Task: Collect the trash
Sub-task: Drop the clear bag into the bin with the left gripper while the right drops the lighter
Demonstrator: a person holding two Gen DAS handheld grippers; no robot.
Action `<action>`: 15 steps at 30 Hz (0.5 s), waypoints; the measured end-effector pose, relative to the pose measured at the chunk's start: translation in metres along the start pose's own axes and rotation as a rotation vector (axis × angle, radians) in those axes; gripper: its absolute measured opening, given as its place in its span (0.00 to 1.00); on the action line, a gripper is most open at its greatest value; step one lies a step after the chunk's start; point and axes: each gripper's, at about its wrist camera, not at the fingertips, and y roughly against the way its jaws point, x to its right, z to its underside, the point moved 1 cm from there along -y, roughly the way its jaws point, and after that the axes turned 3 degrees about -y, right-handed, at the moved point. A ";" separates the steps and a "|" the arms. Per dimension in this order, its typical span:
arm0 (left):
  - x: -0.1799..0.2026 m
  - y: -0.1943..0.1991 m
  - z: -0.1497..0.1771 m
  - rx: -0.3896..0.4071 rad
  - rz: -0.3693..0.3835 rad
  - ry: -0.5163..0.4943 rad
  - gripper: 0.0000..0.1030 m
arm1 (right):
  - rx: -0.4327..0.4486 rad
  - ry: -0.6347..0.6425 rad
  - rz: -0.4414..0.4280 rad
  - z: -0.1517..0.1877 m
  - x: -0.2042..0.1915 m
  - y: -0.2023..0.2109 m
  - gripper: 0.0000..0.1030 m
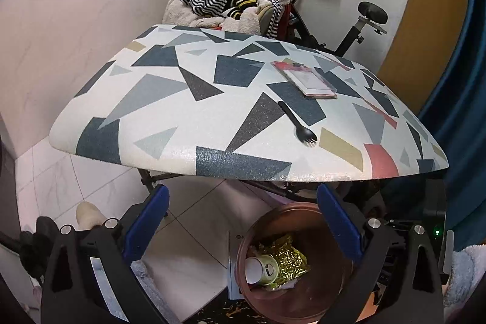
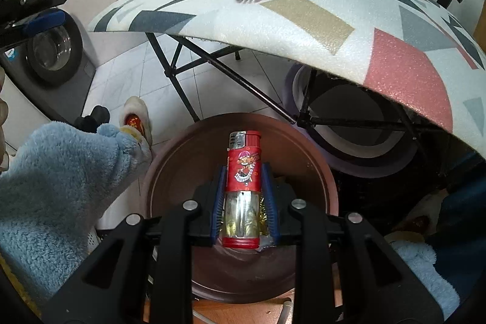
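One red lighter (image 2: 243, 187), clear gold-tinted base

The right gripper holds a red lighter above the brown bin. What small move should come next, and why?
Probably open the right gripper and let the red lighter fall. Its jaws are shut on the lighter, which hangs directly over the open brown bin that already holds a paper cup and gold foil. The left gripper is open and empty.
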 end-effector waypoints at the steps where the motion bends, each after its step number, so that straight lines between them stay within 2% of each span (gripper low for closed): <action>1: 0.000 -0.001 0.001 -0.003 0.001 0.004 0.93 | -0.003 -0.001 0.001 0.001 0.000 -0.001 0.26; 10: 0.001 -0.006 0.007 -0.022 0.006 0.007 0.93 | -0.011 -0.002 0.018 -0.002 0.003 -0.003 0.28; 11: 0.001 -0.006 0.008 -0.024 0.007 0.007 0.93 | -0.011 -0.004 0.020 -0.002 0.004 -0.003 0.36; 12: 0.001 -0.007 0.008 -0.027 0.006 0.007 0.93 | -0.009 -0.007 0.021 -0.002 0.004 -0.003 0.54; 14: 0.001 -0.008 0.010 -0.032 0.007 0.009 0.93 | 0.014 -0.019 0.021 -0.003 0.007 0.002 0.77; 15: 0.001 -0.009 0.011 -0.034 0.008 0.009 0.93 | 0.022 -0.024 0.022 -0.004 0.008 0.003 0.84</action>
